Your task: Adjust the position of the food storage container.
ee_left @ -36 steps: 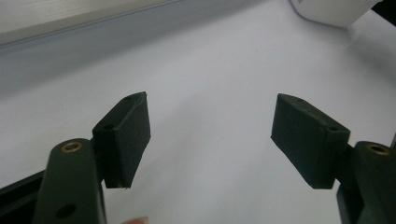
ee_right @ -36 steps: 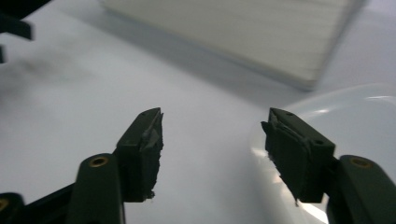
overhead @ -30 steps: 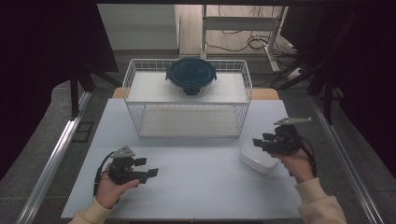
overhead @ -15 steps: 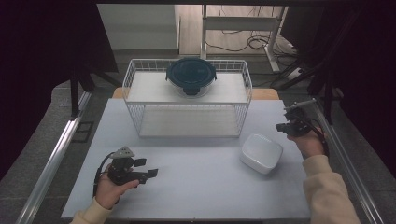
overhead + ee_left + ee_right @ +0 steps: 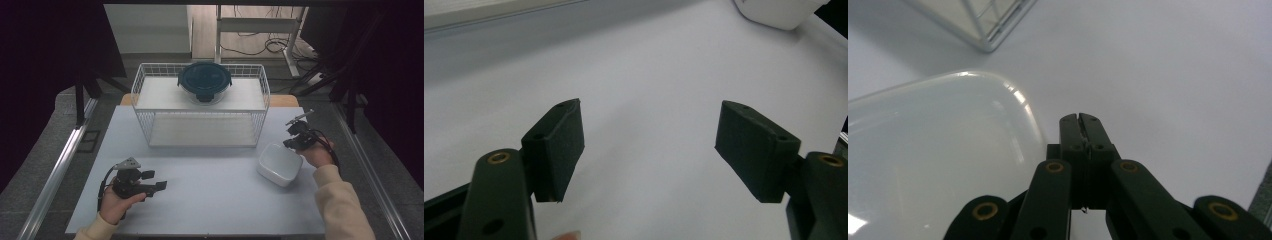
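While the right gripper point(image 5: 295, 137) hovers just beside the white bowl point(image 5: 280, 163), these lines hold:

Bowl: on the table point(image 5: 210, 200), front right, empty side up, just toward the middle from the right gripper.
Nearer hand: the right — left gripper point(image 5: 159, 186) lies well apart.
Right jaws: pressed together, nothing between.
Left jaws: wide apart, empty.
Change: a second ago the right gripper sat over the bowl's rim, jaws apart — it swung outward, now returned beside it.
Rack point(image 5: 200, 107): behind, lidded container point(image 5: 204, 81) on top.
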